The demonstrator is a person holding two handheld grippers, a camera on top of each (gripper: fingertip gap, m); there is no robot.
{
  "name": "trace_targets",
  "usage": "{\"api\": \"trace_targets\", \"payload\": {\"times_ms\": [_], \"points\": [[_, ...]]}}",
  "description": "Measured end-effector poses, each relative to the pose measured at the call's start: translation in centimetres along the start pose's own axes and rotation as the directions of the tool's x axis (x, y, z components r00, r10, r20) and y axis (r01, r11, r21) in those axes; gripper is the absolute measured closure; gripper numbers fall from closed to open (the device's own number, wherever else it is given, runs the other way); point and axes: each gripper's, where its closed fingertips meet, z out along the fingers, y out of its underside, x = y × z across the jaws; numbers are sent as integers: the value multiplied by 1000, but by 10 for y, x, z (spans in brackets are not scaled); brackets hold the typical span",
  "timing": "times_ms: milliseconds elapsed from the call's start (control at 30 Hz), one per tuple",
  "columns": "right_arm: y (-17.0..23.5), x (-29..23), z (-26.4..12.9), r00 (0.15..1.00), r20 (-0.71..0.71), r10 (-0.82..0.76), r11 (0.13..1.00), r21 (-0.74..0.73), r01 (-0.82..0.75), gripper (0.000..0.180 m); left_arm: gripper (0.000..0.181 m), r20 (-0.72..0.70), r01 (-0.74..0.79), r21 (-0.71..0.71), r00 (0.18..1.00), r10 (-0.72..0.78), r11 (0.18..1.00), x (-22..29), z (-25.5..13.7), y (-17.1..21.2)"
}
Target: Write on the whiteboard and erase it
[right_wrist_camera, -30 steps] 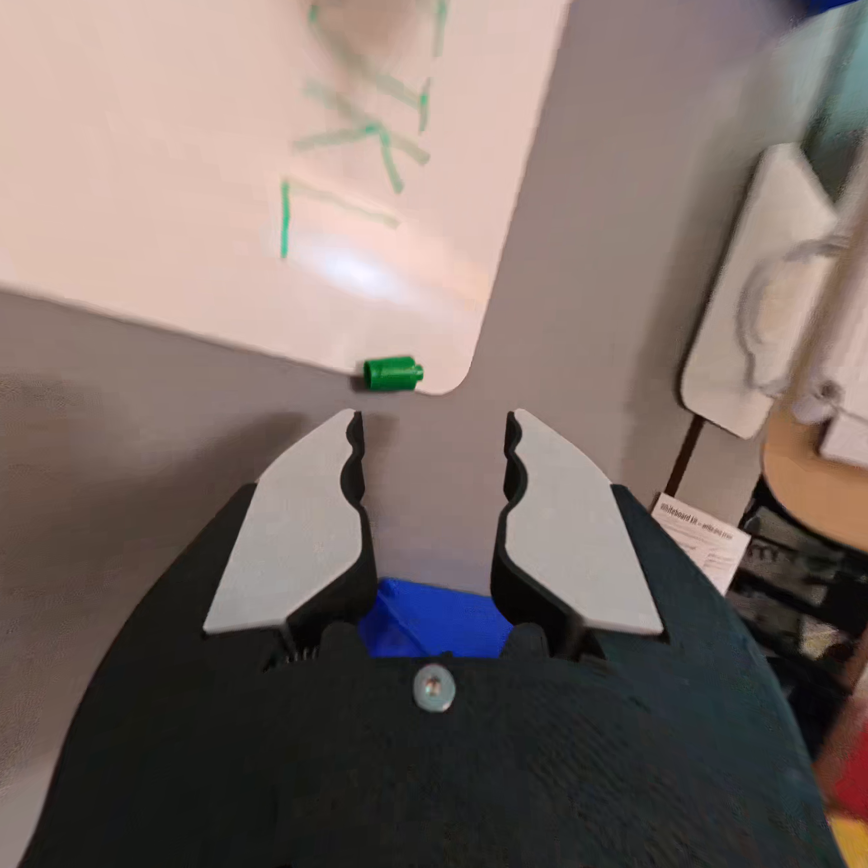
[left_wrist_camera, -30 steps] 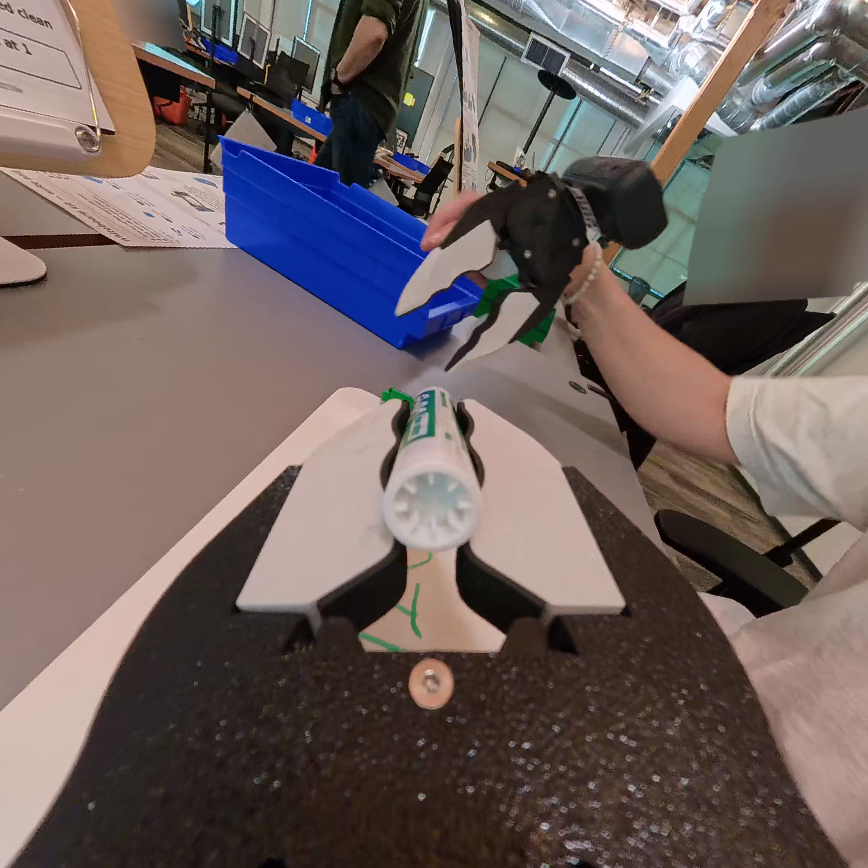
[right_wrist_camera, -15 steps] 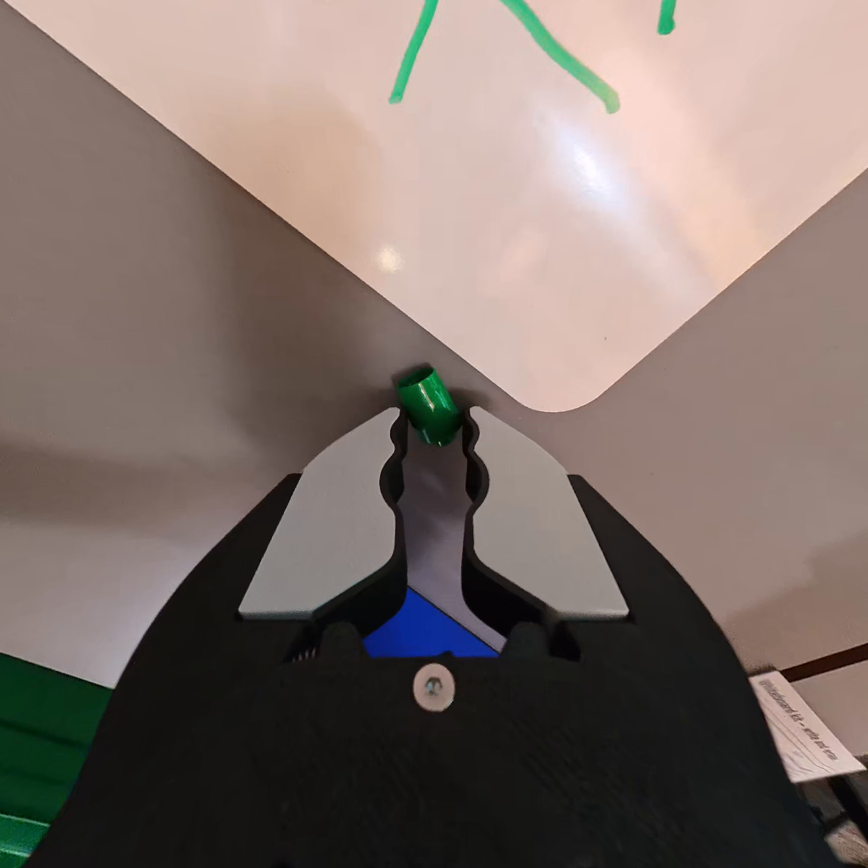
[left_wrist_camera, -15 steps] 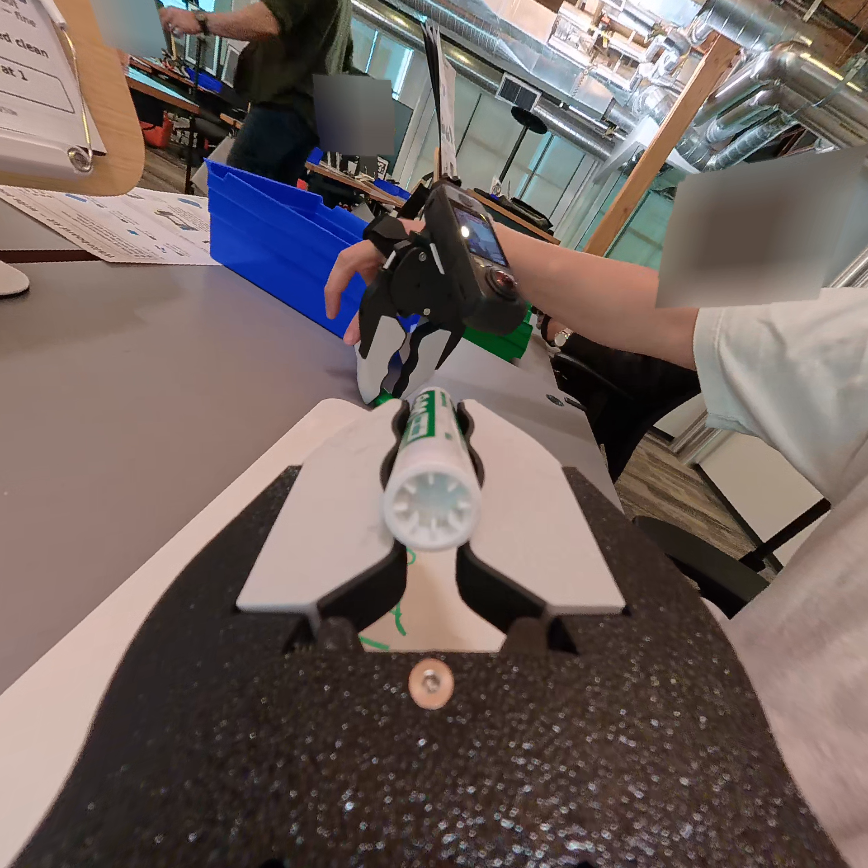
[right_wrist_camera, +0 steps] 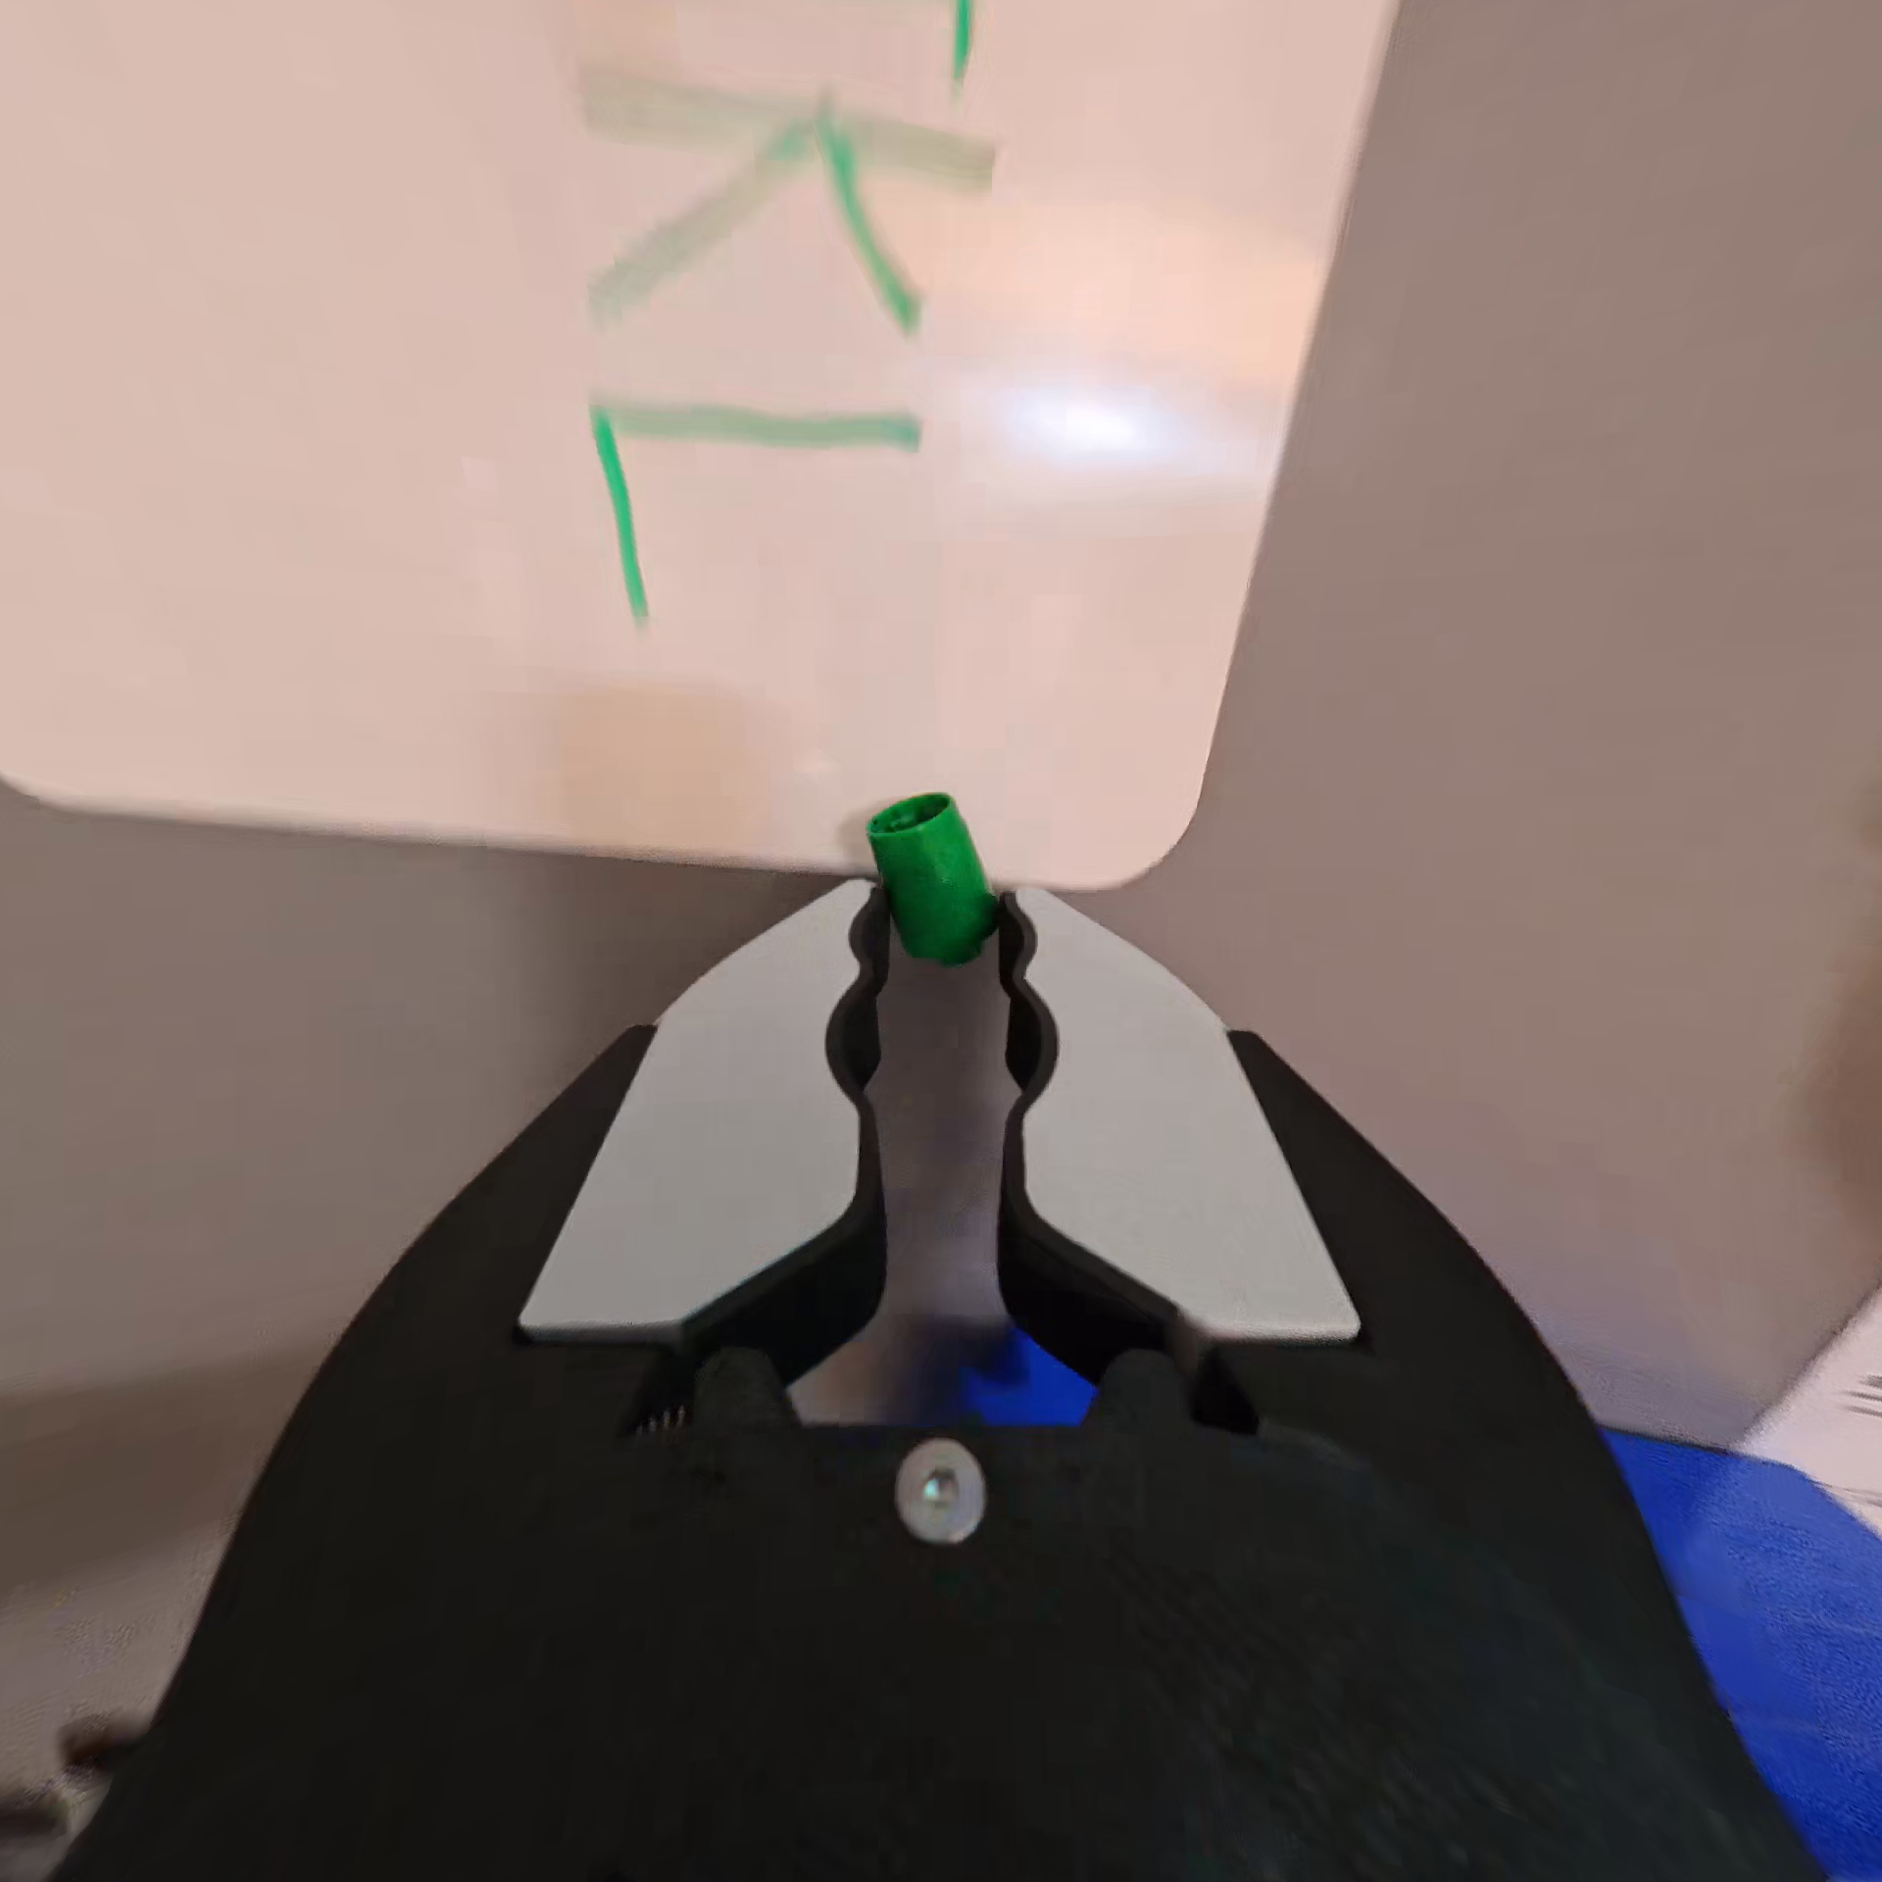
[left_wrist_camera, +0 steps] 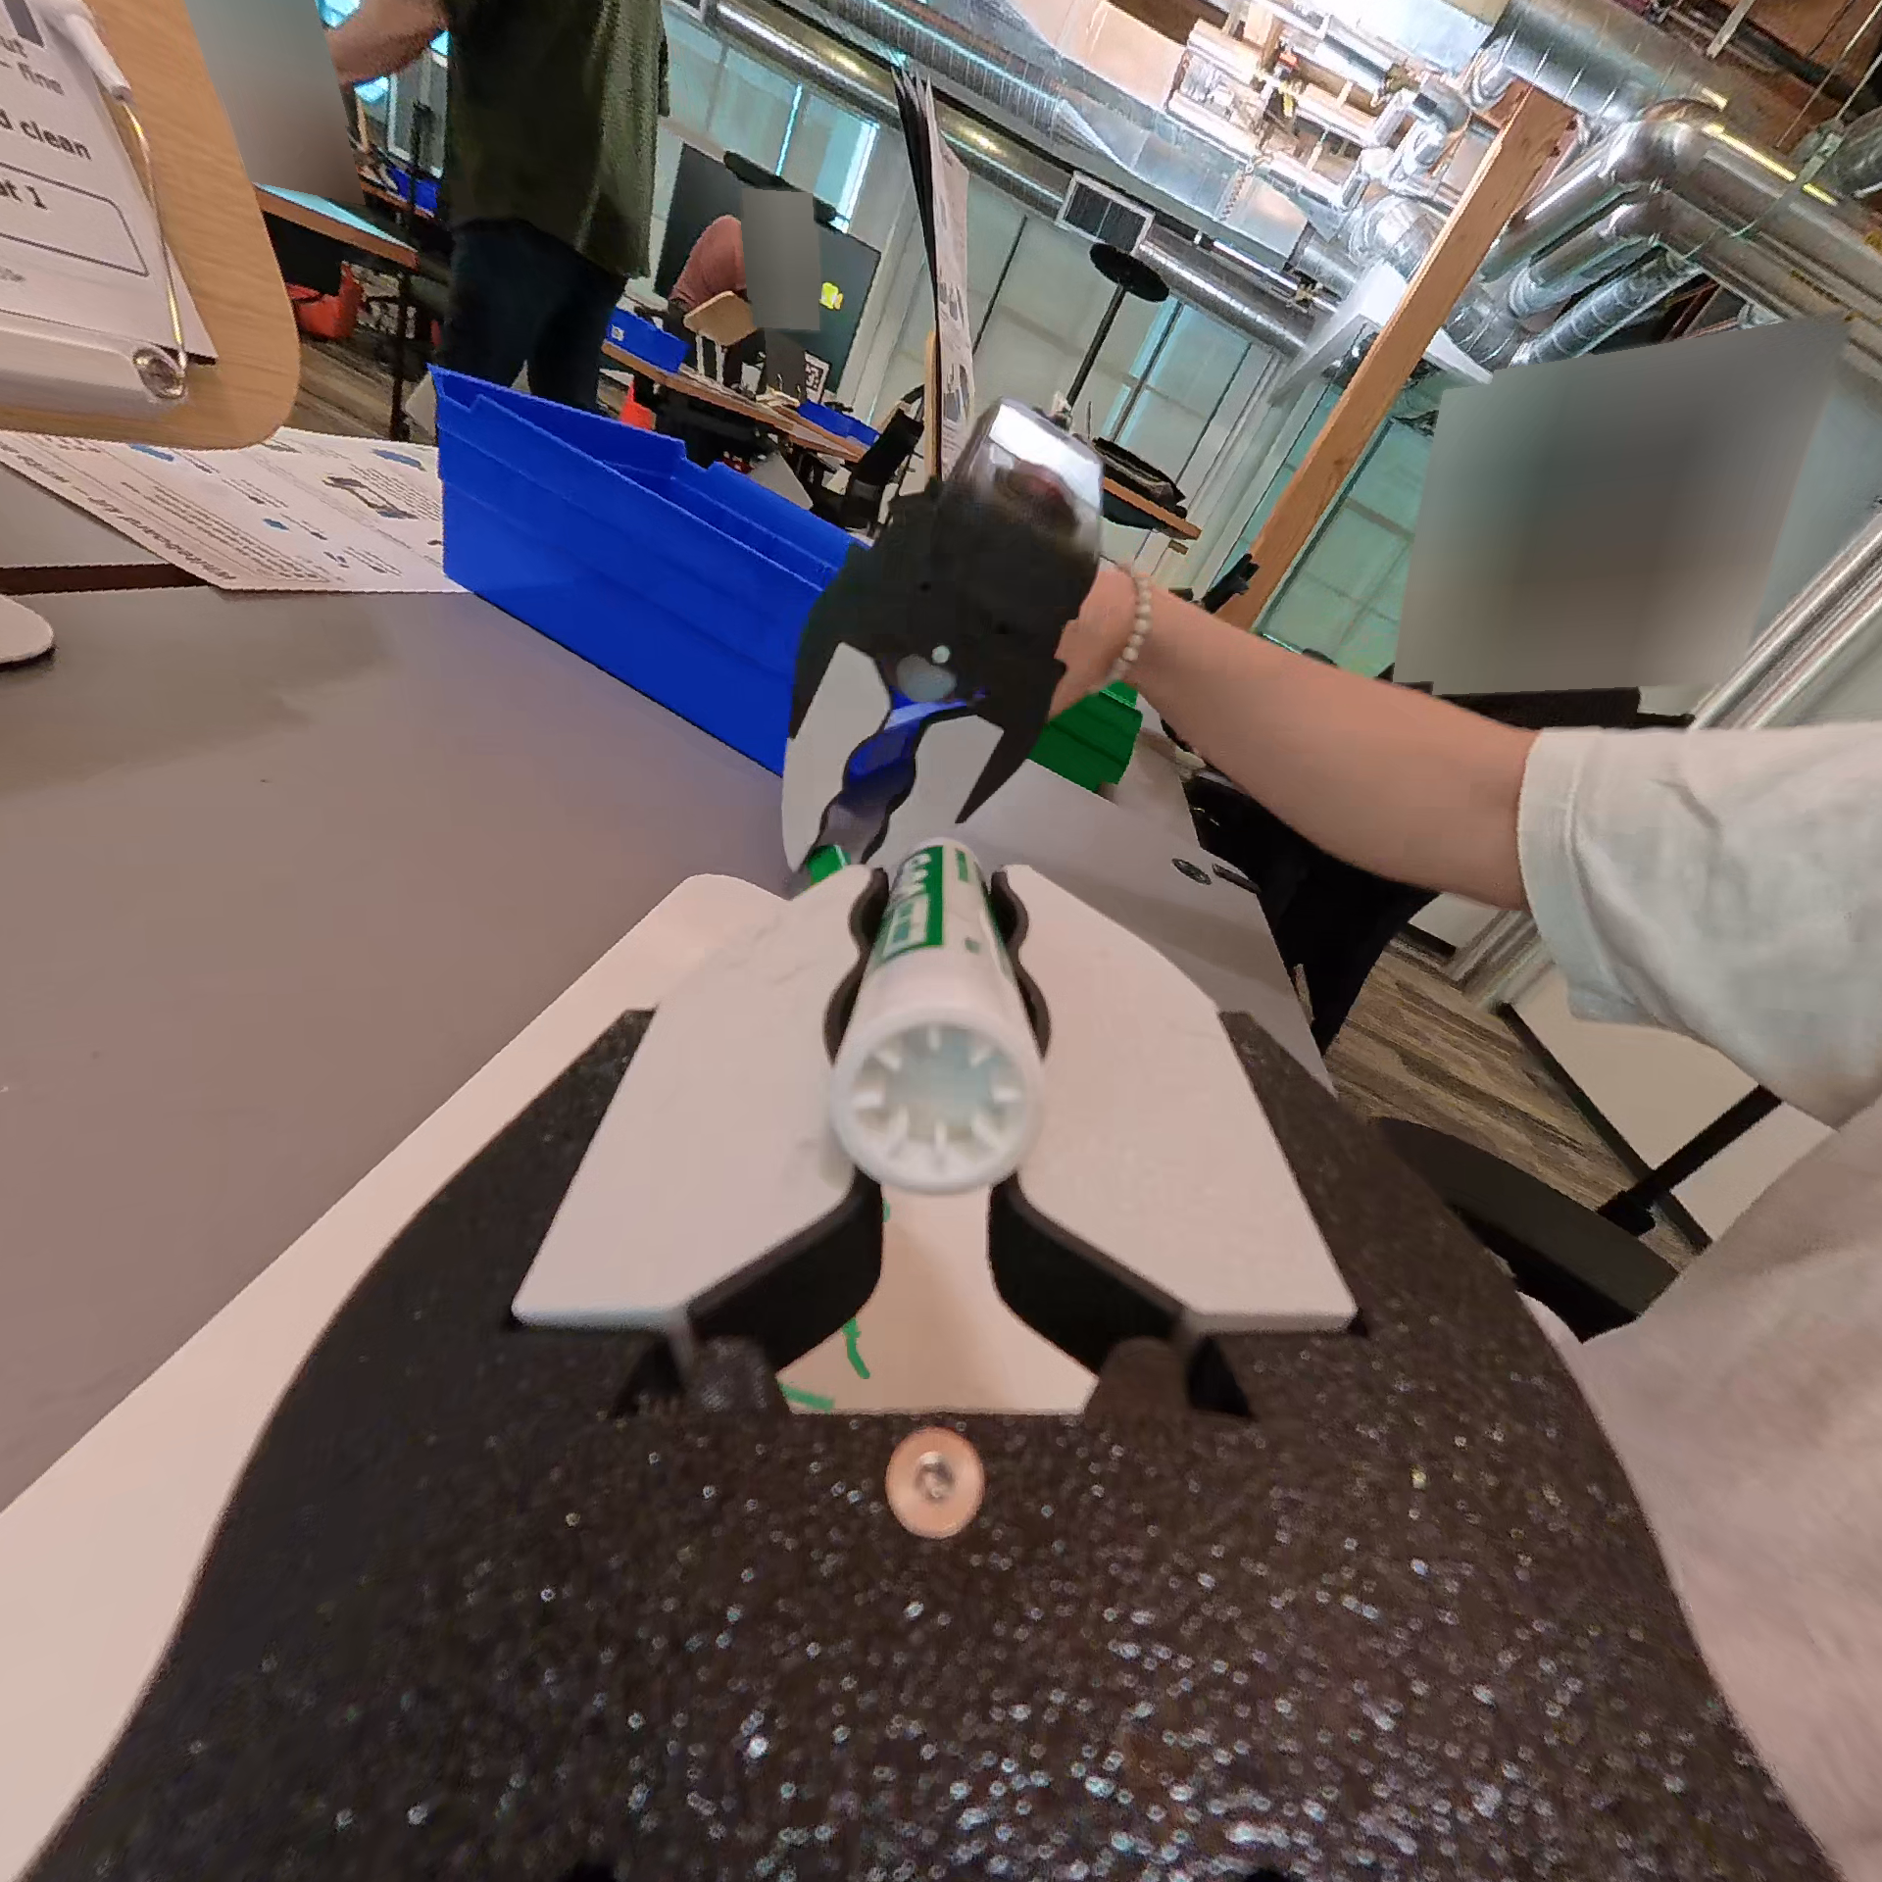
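My left gripper (left_wrist_camera: 935, 906) is shut on a white and green marker (left_wrist_camera: 937, 1029), its butt end toward the camera, held low over the whiteboard (left_wrist_camera: 306, 1273). My right gripper (right_wrist_camera: 939, 906) is shut on the green marker cap (right_wrist_camera: 932, 881), pinched at the fingertips just above the near edge of the whiteboard (right_wrist_camera: 306, 407), which bears green marker strokes (right_wrist_camera: 754, 428). In the left wrist view the right gripper (left_wrist_camera: 866, 815) hangs just beyond the marker's tip, held by a person's hand, with the cap (left_wrist_camera: 823, 866) partly showing.
The grey table (left_wrist_camera: 255, 815) carries a blue bin (left_wrist_camera: 631, 570), a green bin (left_wrist_camera: 1090, 733) behind the right gripper, printed sheets (left_wrist_camera: 255, 509) and a wooden clipboard stand (left_wrist_camera: 132, 255) at the far left. People stand and sit in the background. The table edge lies at right.
My right gripper came down from the air to the green cap by the board's corner, closed on it and lifted it. My left gripper kept hold of the marker and barely moved.
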Motion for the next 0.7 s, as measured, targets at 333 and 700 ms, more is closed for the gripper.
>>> {"api": "trace_targets", "payload": {"times_ms": [333, 700], "points": [[-84, 22, -19, 891, -354, 285, 843, 534, -57, 159, 162, 148, -156, -67, 975, 164, 985, -11, 8, 4], [-95, 14, -21, 841, -468, 272, 837, 547, 34, 160, 162, 173, -172, -129, 966, 193, 977, -11, 23, 16]]}}
